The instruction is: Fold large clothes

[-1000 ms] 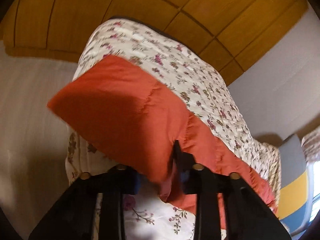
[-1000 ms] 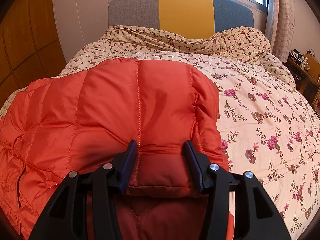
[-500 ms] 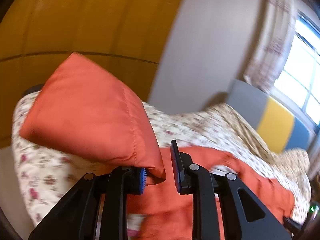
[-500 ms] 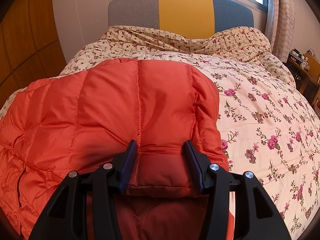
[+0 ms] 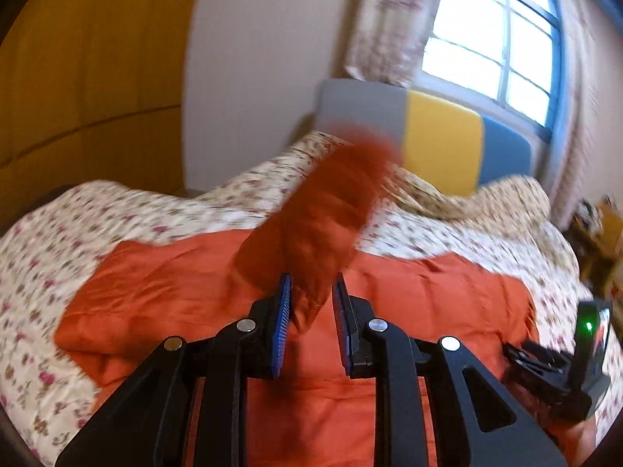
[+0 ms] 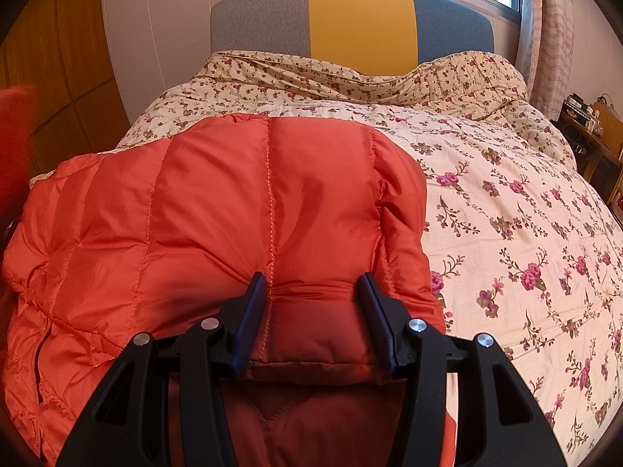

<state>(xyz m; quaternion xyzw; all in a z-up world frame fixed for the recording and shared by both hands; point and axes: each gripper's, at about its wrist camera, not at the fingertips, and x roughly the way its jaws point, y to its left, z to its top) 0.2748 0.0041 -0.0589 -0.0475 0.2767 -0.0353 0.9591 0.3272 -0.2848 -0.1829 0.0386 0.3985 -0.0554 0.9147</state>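
An orange quilted down jacket (image 6: pixel 241 210) lies on a floral-covered bed (image 6: pixel 506 210); it also shows in the left wrist view (image 5: pixel 163 295). My left gripper (image 5: pixel 310 292) holds the jacket's sleeve (image 5: pixel 327 210) by its cuff, lifted and blurred above the jacket body. My right gripper (image 6: pixel 313 288) rests on the near folded part of the jacket, its jaws wide apart with padded fabric bulging between them. The right gripper also shows in the left wrist view (image 5: pixel 553 366) at the right edge.
A grey, yellow and blue headboard (image 6: pixel 362 19) stands at the far end under a window (image 5: pixel 490 39) with curtains. Wooden wall panels (image 5: pixel 78 78) are on the left. A cluttered side table (image 6: pixel 592 124) is at the right.
My left gripper has swung round from facing the wooden wall to facing the headboard, carrying the sleeve over the jacket body. The right gripper and the jacket under it have not moved.
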